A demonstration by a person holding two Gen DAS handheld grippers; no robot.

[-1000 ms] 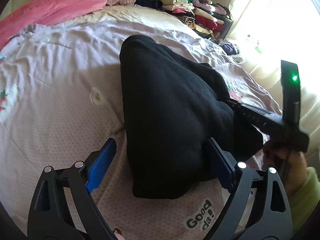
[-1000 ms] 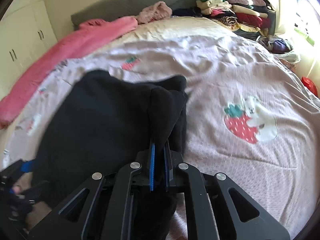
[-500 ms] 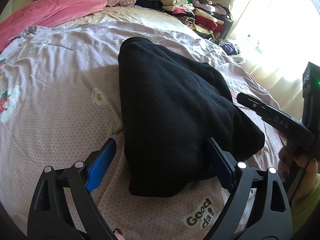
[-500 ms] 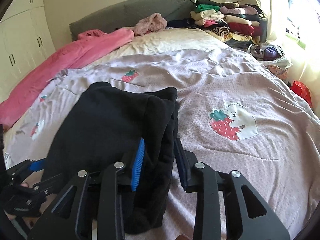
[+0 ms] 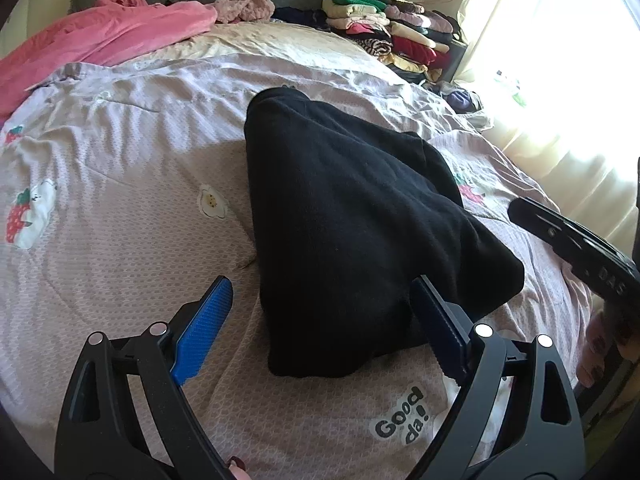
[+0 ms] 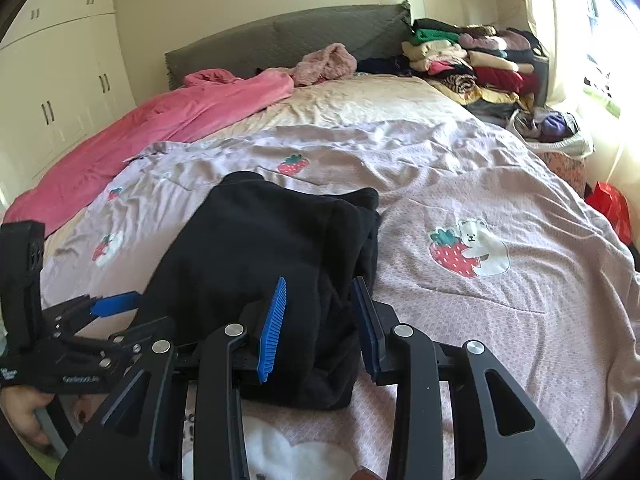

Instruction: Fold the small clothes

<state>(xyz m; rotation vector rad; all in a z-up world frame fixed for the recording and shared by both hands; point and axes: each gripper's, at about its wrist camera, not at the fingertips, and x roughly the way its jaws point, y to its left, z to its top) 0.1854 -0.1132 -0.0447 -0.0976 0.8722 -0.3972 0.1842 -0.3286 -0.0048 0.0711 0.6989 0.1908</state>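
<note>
- Left gripper [image 5: 324,320] is spread wide, its blue pads on either side of the near end of the black garment [image 5: 352,220], gripping nothing.
- Right gripper [image 6: 320,324] is parted to a middling width, with the garment's thick right edge lying between its pads but not pinched.
- That black garment [image 6: 264,264] lies folded into a long bundle on the lilac quilt [image 6: 500,208] covering the bed, running from the near edge towards the middle.
- A strawberry-and-bear patch [image 6: 468,248] sits on the quilt to the right of the garment.
- A pink blanket [image 5: 100,36] lies along the far left side of the bed.
- A pile of folded clothes [image 6: 468,64] sits at the far right corner by the headboard [image 6: 288,36].
</note>
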